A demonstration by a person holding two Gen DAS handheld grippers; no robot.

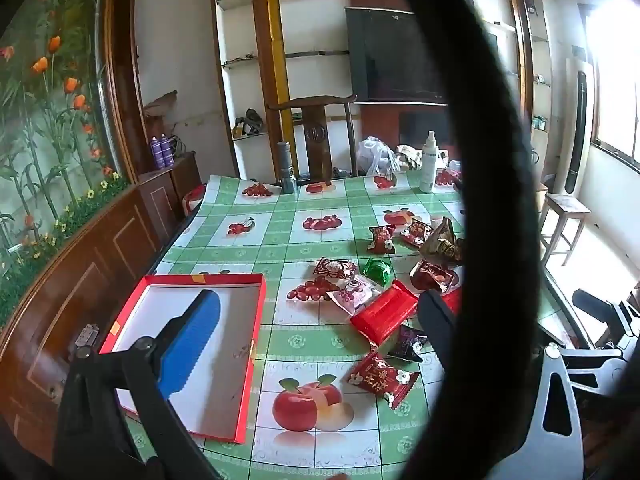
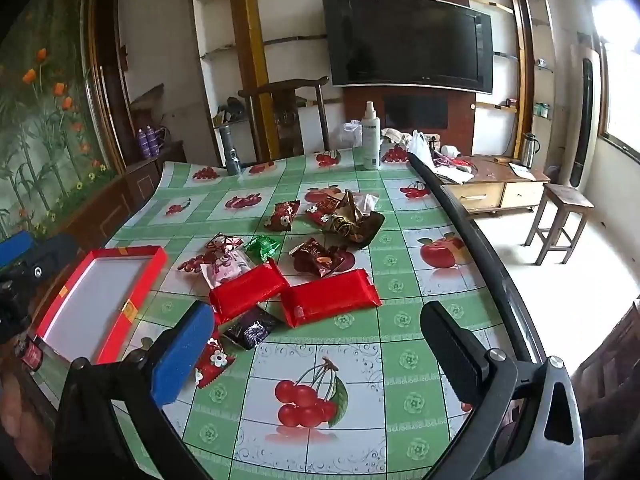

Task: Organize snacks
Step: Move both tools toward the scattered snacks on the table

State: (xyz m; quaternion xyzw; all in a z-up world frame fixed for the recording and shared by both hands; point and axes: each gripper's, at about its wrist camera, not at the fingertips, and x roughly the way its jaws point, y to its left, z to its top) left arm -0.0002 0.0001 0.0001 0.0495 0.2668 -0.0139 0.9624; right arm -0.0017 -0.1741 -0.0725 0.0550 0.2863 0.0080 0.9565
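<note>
Here, through the left wrist view, your left claw (image 1: 316,324) stands wide and empty above the red tray (image 1: 252,332), which lies bare at the table's (image 1: 280,216) left edge; nothing is sorted yet, so you seem to be at the first pick. Through the right wrist view, your right claw (image 2: 320,340) gapes wide, holding nothing, over the scattered snacks (image 2: 280,272): shiny crinkled wrappers, two flat red packs (image 2: 330,298) nearest. Next, lower onto one pack squarely.

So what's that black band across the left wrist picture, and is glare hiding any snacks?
Left wrist view: a blurred dark band, too close to focus on, hides the right side of the snack pile. Both views: the window blows out white at right, the table edge bows from fisheye, and the snacks stay glare-free.
</note>
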